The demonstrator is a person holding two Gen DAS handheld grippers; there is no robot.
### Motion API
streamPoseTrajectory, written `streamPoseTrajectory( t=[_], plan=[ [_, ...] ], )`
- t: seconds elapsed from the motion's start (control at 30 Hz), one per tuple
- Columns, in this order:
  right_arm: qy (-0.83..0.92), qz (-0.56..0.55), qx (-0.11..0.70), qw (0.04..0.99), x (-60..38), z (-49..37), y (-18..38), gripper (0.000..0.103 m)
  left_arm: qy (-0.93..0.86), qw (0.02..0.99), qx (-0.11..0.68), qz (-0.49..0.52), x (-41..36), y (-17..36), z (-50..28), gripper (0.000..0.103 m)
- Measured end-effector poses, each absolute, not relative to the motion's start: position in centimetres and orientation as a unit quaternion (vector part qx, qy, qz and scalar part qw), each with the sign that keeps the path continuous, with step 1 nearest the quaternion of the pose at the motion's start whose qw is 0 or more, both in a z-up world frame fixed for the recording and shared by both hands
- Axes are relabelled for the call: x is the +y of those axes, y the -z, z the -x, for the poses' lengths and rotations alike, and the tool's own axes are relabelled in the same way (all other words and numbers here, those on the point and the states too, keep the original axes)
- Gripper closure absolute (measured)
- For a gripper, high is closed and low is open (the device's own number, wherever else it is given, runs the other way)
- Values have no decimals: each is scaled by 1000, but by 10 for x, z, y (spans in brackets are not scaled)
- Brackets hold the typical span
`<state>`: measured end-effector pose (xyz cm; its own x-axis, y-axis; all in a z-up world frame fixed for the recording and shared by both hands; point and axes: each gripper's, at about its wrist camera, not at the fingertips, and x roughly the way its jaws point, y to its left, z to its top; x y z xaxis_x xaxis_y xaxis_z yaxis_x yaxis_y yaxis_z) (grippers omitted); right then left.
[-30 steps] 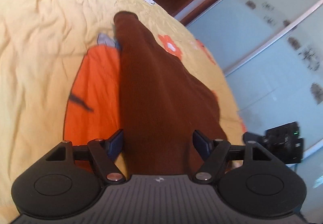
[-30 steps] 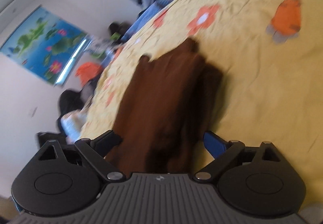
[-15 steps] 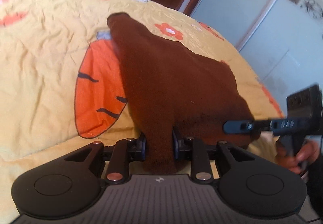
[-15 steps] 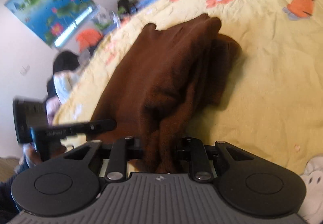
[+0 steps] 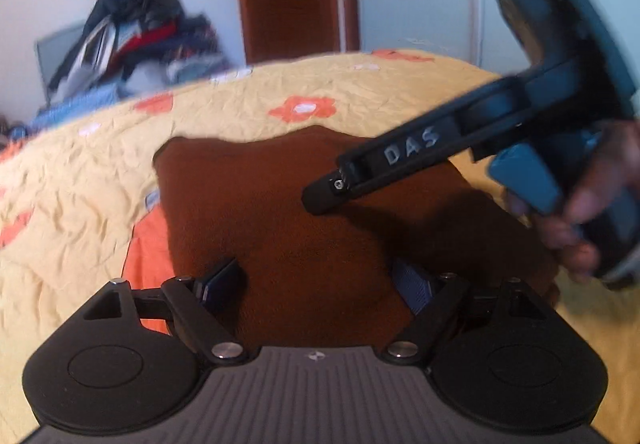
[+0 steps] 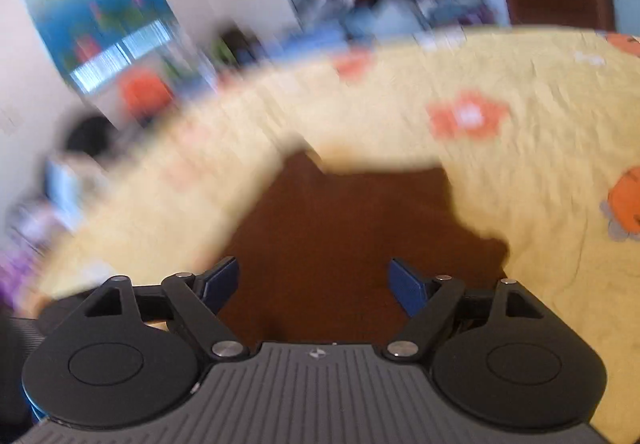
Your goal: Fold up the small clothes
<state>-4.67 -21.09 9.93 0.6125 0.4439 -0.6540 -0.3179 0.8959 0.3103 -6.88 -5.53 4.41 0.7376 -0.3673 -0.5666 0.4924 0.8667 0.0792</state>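
Covering most of both views, the bed [image 5: 72,180] carries a yellow cover printed with orange flowers and carrot figures; its near edge is cut off behind each device body, and in the right wrist view motion blur smears its left half. The pile of clothes [image 5: 132,40] against the far wall is blurred in both views, so single items cannot be told apart. The wall picture [image 6: 96,16] in the right wrist view is too smeared to read. The brown garment [image 5: 288,212] lies flat on the bed cover, near the edge facing the cameras; its nearest hem is hidden under the device bodies, and its right part lies in shadow below the right claw's finger. The left claw [image 5: 318,284] has its jaws opening, set wide apart over the garment, with the pads clear of the cloth and nothing held. The right claw [image 6: 314,280] likewise has its jaws opening, spread over the garment without gripping it. In the left wrist view, the right claw [image 5: 320,200] reaches in from the right, held by a blurred hand [image 5: 580,220]; one finger bears raised lettering reading "DAS".
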Motion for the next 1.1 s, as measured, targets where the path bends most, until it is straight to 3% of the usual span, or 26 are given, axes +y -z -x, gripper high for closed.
streamPoseTrajectory(
  t=[0.07,0.13,0.27,0.33,0.43,0.53,0.57,0.63,0.7,0.77,0.83,0.9,1.03,1.07,1.1],
  plan=[
    [-223,-52,347,910,-216,44,-87,30,234,923,290,-94,-51,-46,65,19],
    [-227,-85,350,905,-225,38,-87,31,233,923,291,-91,-51,-46,63,19],
    [-212,-44,371,903,-212,36,-100,33,231,926,283,-93,-53,-42,65,19],
    [-195,-63,366,908,-217,43,-116,31,232,927,280,-92,-54,-41,66,19],
    [-211,-59,351,910,-219,46,-127,18,232,927,279,-93,-56,-40,67,19],
    [-177,-33,398,899,-227,24,-86,10,235,927,278,-92,-54,-42,74,19],
    [-193,-30,367,909,-235,27,-78,9,235,927,276,-92,-54,-42,76,19],
    [-191,-45,379,904,-239,24,-83,10,235,929,270,-93,-53,-40,77,19],
    [-172,-42,401,899,-232,19,-97,24,234,931,263,-92,-53,-38,79,19],
    [-176,-45,372,910,-227,24,-119,23,234,933,260,-91,-53,-37,82,19],
    [-207,-61,346,913,-219,27,-137,21,234,933,259,-88,-53,-38,85,19],
    [-237,-55,336,910,-201,23,-144,11,234,934,258,-87,-53,-39,87,19],
    [-249,-29,393,885,-168,-18,-111,12,231,935,255,-89,-53,-39,89,19],
    [-245,-28,421,873,-165,-30,-91,5,230,935,255,-90,-53,-39,89,19],
    [-266,-16,384,884,-164,-25,-86,0,229,936,253,-92,-53,-39,90,19]
  ],
)
